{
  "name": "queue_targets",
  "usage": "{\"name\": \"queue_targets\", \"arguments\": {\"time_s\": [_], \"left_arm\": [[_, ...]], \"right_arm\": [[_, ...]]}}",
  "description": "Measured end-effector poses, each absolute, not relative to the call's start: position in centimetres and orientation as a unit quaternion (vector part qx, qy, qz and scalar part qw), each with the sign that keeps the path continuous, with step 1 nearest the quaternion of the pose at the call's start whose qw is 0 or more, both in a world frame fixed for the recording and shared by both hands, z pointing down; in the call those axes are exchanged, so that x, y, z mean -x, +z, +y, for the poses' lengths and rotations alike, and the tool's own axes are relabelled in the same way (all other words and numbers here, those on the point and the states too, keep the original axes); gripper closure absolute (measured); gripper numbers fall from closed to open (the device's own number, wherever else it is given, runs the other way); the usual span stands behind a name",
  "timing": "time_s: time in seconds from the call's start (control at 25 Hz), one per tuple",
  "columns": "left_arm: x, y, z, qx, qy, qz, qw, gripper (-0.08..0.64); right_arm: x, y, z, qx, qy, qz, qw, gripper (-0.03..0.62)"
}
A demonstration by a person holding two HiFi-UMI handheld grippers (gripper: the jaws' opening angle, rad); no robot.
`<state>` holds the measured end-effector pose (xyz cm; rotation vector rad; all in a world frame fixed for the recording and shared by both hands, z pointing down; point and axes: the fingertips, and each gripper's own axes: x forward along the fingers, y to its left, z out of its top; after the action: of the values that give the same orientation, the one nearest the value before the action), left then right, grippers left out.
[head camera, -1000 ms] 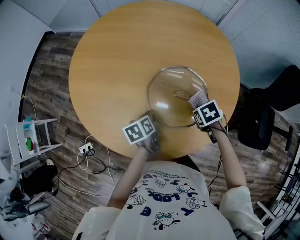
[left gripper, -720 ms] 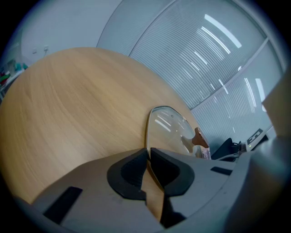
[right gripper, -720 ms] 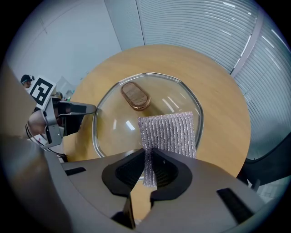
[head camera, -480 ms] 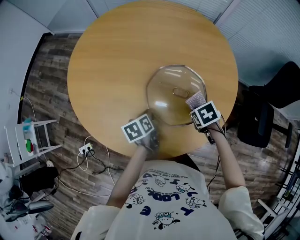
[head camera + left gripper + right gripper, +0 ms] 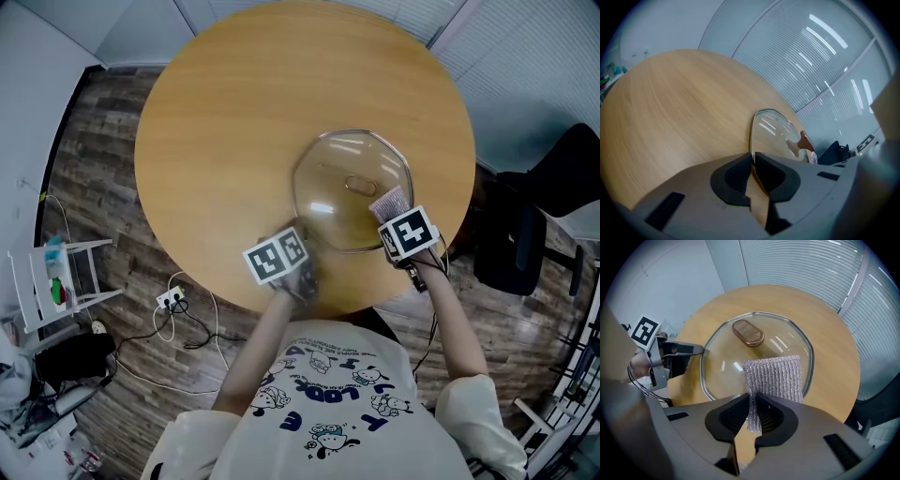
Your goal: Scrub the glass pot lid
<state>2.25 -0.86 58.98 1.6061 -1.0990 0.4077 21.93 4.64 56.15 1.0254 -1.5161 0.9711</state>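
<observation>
Setting: round wooden table (image 5: 234,122) on a plank floor, blinds behind.

Item 1, lid (image 5: 328,202): glass, knob (image 5: 361,185) up, lying on the table toward its near-right edge. No suds or grime show on the glass.

Item 2, cloth (image 5: 776,376): silver mesh, spread flat on the lid's near-right part, between knob and rim, just short of the knob.

Item 3, right gripper (image 5: 752,401): its 2 jaws are closed tight on the cloth's near edge, pressing it to the glass.

Item 4, left gripper (image 5: 753,159): jaws nearly together, pinching the lid's near-left rim and steadying it.

Progress: scrubbing looks under way, with lid held and cloth in contact. The glass gives no sign of which parts are done. By the cloth's place, the far and left areas, the knob surround and the underside likely remain.
</observation>
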Motion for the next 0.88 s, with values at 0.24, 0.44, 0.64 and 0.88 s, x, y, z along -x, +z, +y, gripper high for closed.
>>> {"name": "queue_targets", "arguments": {"time_s": [0.24, 0.44, 0.64, 0.88], "left_arm": [[-2.3, 59.0, -0.8, -0.678, 0.172, -0.463, 0.544, 0.523], [-2.2, 59.1, -0.9, -0.679, 0.172, -0.461, 0.545, 0.523], [-2.3, 59.0, -0.9, -0.681, 0.171, -0.46, 0.543, 0.523], [-2.3, 58.9, -0.8, -0.683, 0.172, -0.459, 0.542, 0.523]], "right_arm": [[-21.3, 56.2, 5.0, -0.424, 0.408, -0.631, 0.506, 0.531], [-20.6, 56.2, 5.2, -0.42, 0.414, -0.634, 0.5, 0.531], [-19.9, 56.2, 5.5, -0.416, 0.417, -0.637, 0.496, 0.529], [-19.2, 56.1, 5.7, -0.412, 0.422, -0.641, 0.491, 0.531]]}}
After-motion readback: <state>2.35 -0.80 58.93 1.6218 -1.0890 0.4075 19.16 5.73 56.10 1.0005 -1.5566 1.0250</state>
